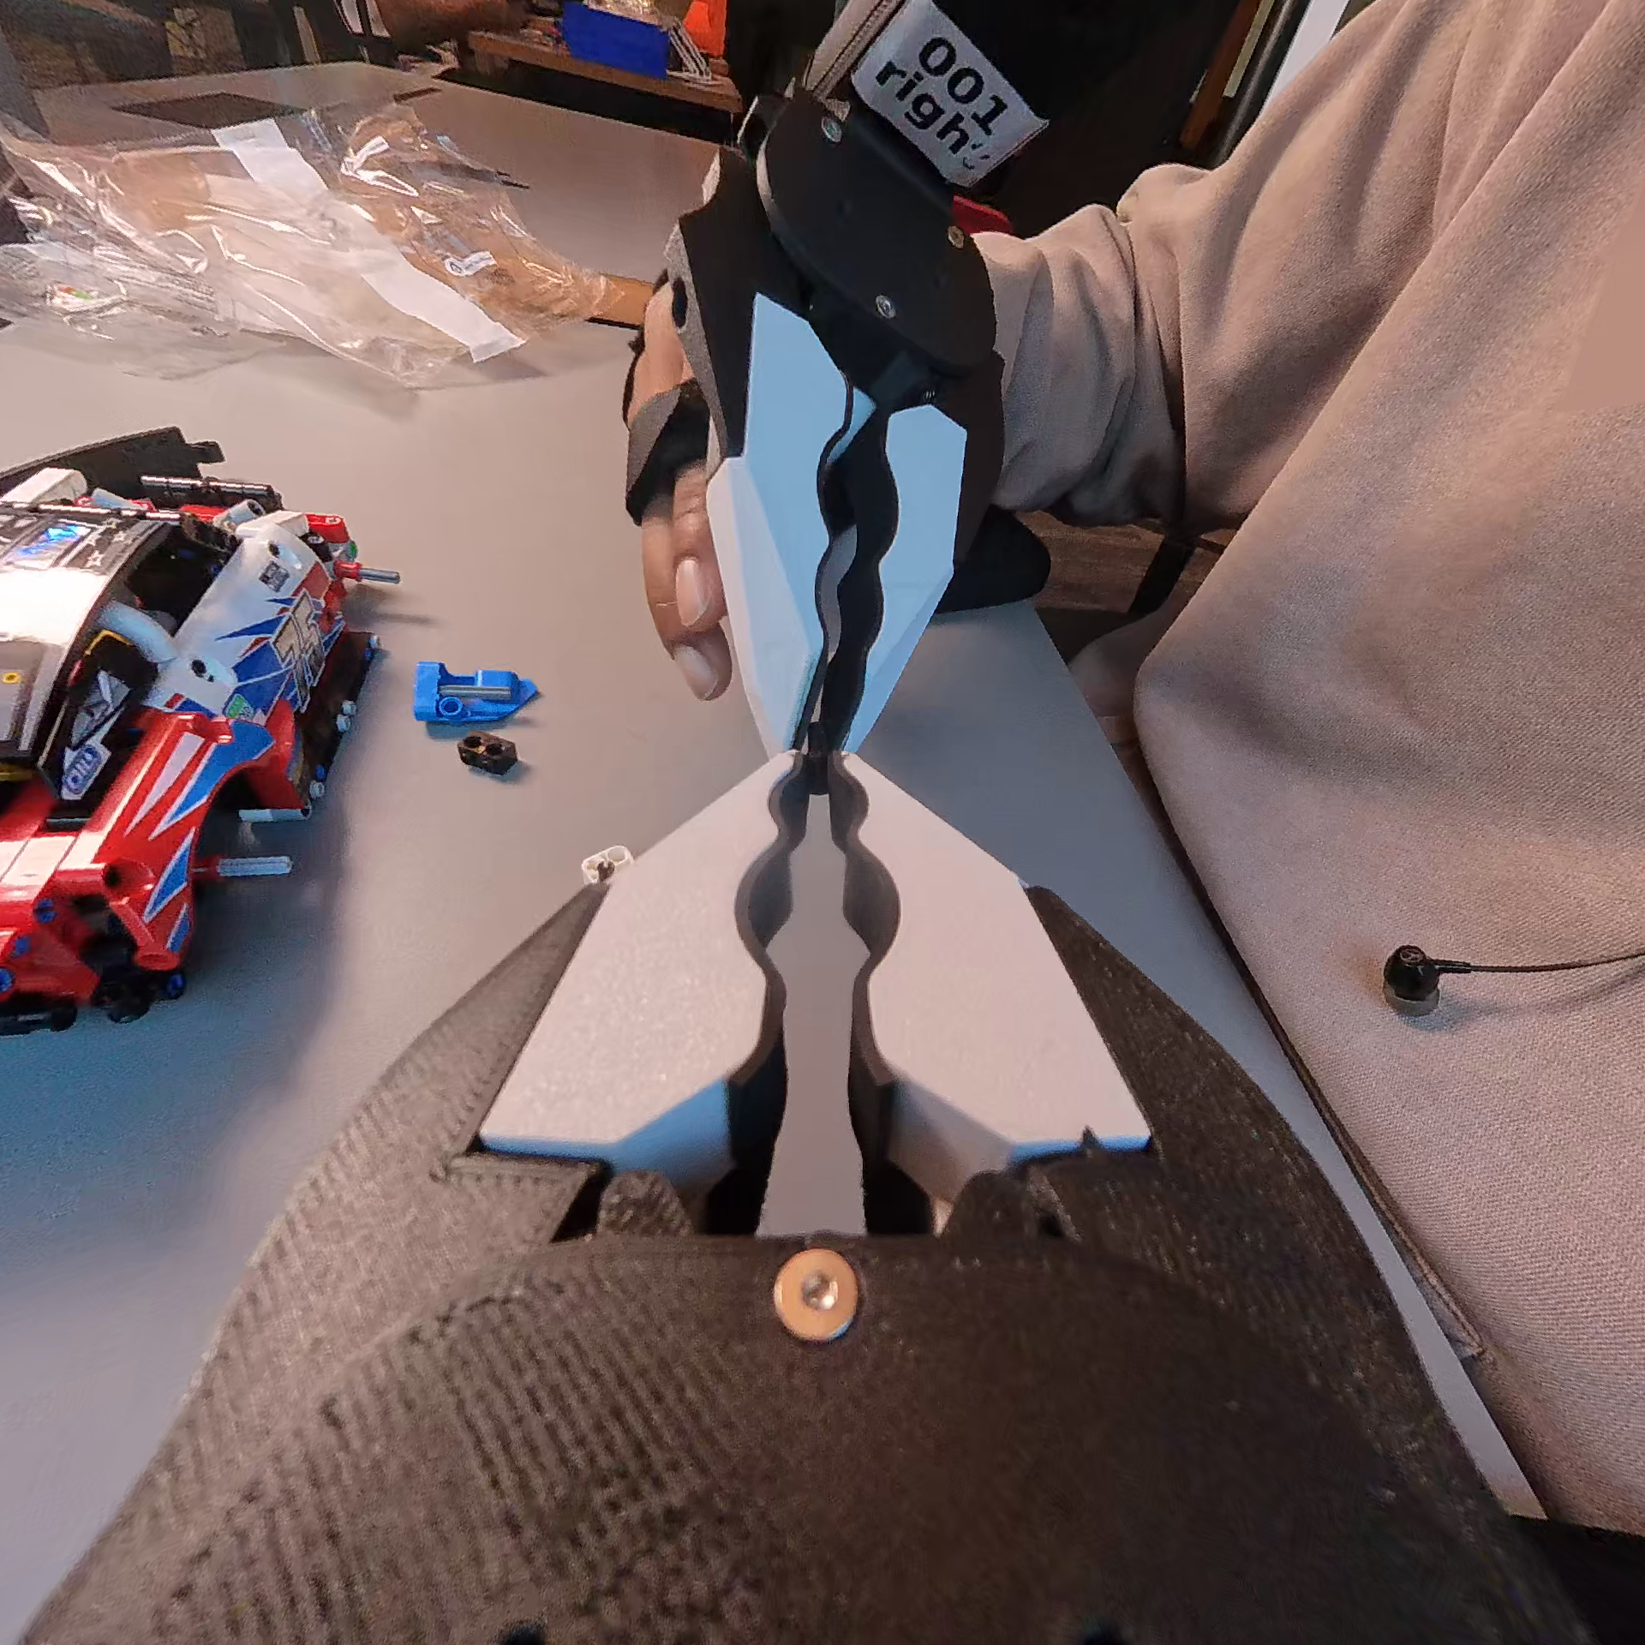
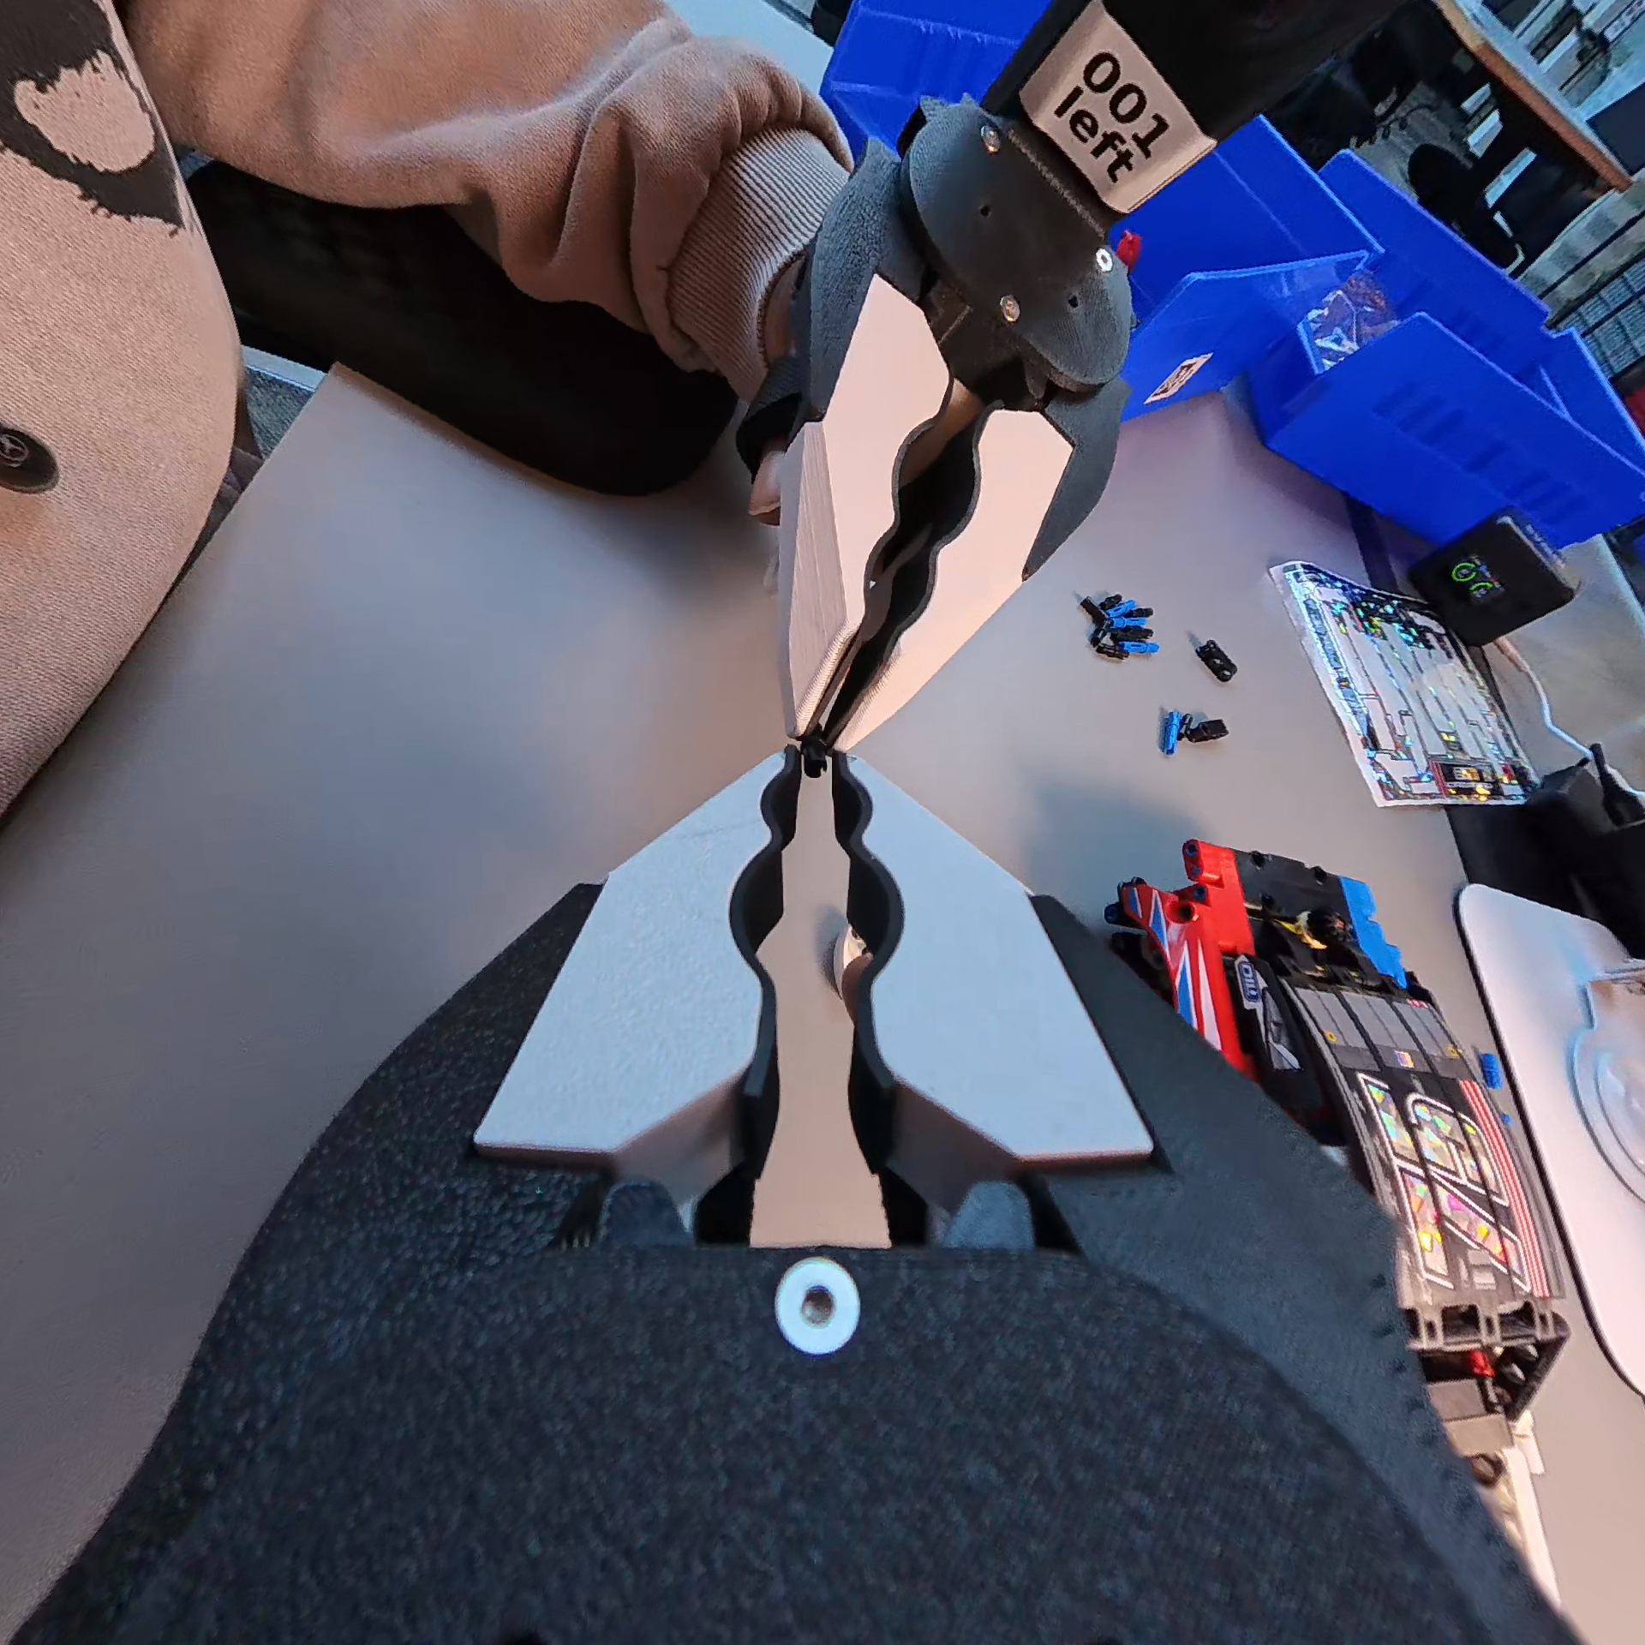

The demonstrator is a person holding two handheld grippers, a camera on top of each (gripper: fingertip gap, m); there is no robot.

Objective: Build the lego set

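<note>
My two grippers meet tip to tip above the grey table (image 1: 498, 890). My left gripper (image 1: 812, 773) is shut on a small black lego pin (image 1: 812, 776). My right gripper (image 2: 812, 764) is shut on the same small black pin (image 2: 812, 757) from the opposite side. Each gripper shows in the other's view, the right one (image 1: 814, 732) and the left one (image 2: 814, 728). The partly built red, white and blue lego race car (image 1: 151, 712) lies on the table to the left, also in the right wrist view (image 2: 1317, 1050). A blue lego piece (image 1: 472, 694) and a black connector (image 1: 488, 753) lie beside the car.
Crumpled clear plastic bags (image 1: 267, 240) lie at the far left. Loose black and blue pins (image 2: 1123, 625), a sticker sheet (image 2: 1406, 685), a small black device (image 2: 1488, 583) and blue bins (image 2: 1389, 392) sit at the right. The person's beige sleeve (image 1: 1335, 623) is close by. Only a small space, under 4 cm, lies between the two pairs of fingers. The black connector (image 1: 488, 753) is about equally far from each gripper, around 15 cm.
</note>
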